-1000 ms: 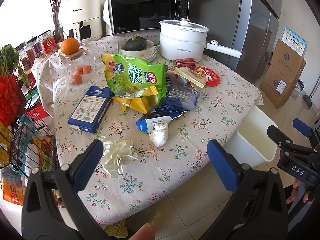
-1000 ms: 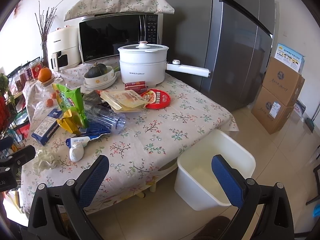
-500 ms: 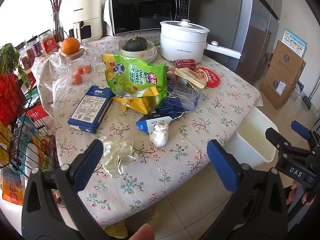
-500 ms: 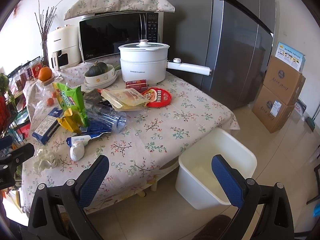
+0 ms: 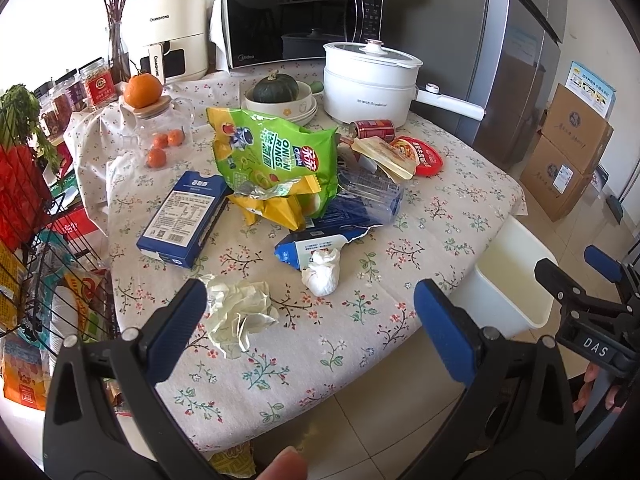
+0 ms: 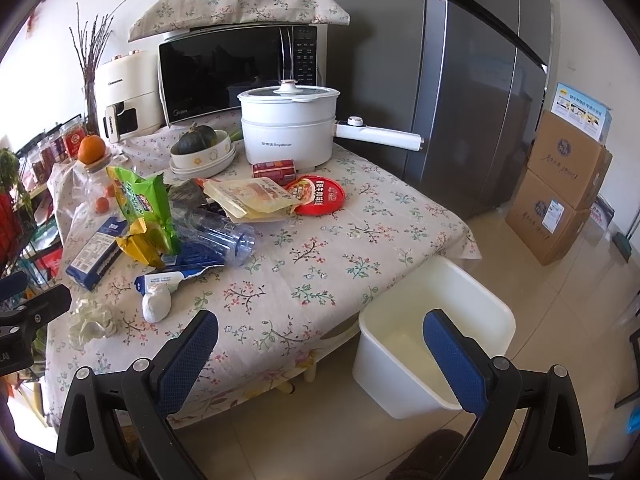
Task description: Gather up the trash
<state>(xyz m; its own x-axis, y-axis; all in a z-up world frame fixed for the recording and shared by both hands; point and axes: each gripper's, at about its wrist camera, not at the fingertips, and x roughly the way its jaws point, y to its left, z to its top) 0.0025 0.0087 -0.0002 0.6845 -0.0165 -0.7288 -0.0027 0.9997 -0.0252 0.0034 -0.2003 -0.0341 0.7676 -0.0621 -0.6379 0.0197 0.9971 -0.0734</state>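
Both the left gripper [image 5: 310, 312] and right gripper [image 6: 320, 344] are hanging wide-fingered and empty; the crumpled paper [image 5: 238, 314] at the counter's [image 5: 360, 320] near edge risks slipping off, missing the white bin [image 6: 434, 338].

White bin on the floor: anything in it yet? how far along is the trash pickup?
Nothing done: the white bin looks empty. Nothing in hand: the left gripper and right gripper are both open. All left on the table: crumpled paper, tissue wad, chip bag, plastic bottle, can.
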